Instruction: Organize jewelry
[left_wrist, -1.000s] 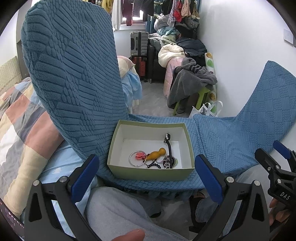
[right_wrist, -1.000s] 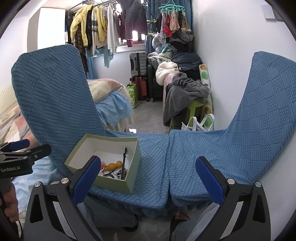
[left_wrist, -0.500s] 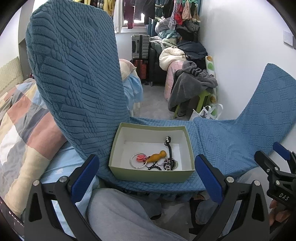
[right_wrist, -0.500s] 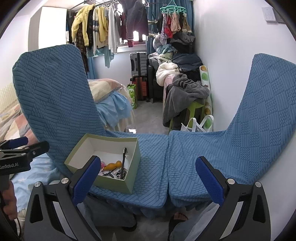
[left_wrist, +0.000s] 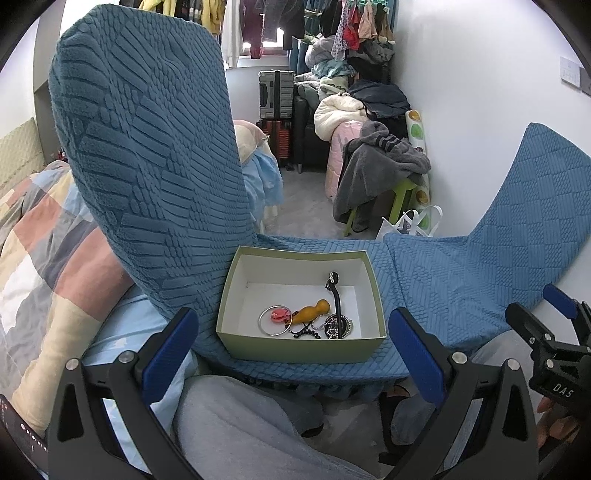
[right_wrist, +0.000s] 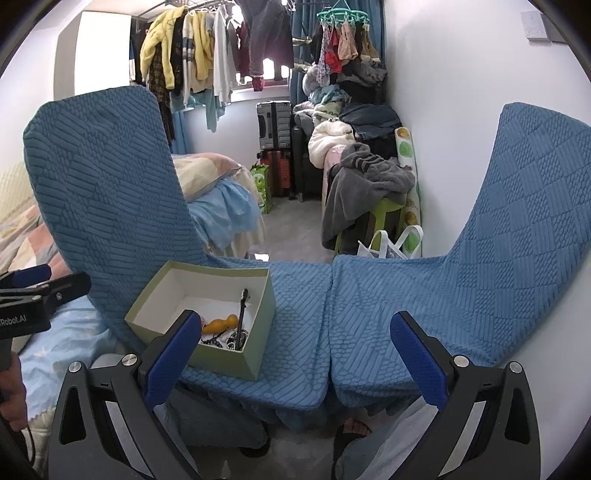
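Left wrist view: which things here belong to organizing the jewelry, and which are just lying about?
Job:
green box
silver ring
orange pendant
black hair clip
left gripper, open
right gripper, open

Lying about:
blue chair covers
grey garment
suitcase
hanging clothes

Right gripper (right_wrist: 295, 354) wide open, empty, hovering over two blue-covered chairs (right_wrist: 332, 295) pushed together; green box (right_wrist: 255, 332) on left seat, lidless; inside: orange piece (right_wrist: 221, 323), black hair clip (right_wrist: 242, 310), beaded bits (right_wrist: 221, 339); left gripper (right_wrist: 37, 288) at left edge, aperture unclear.
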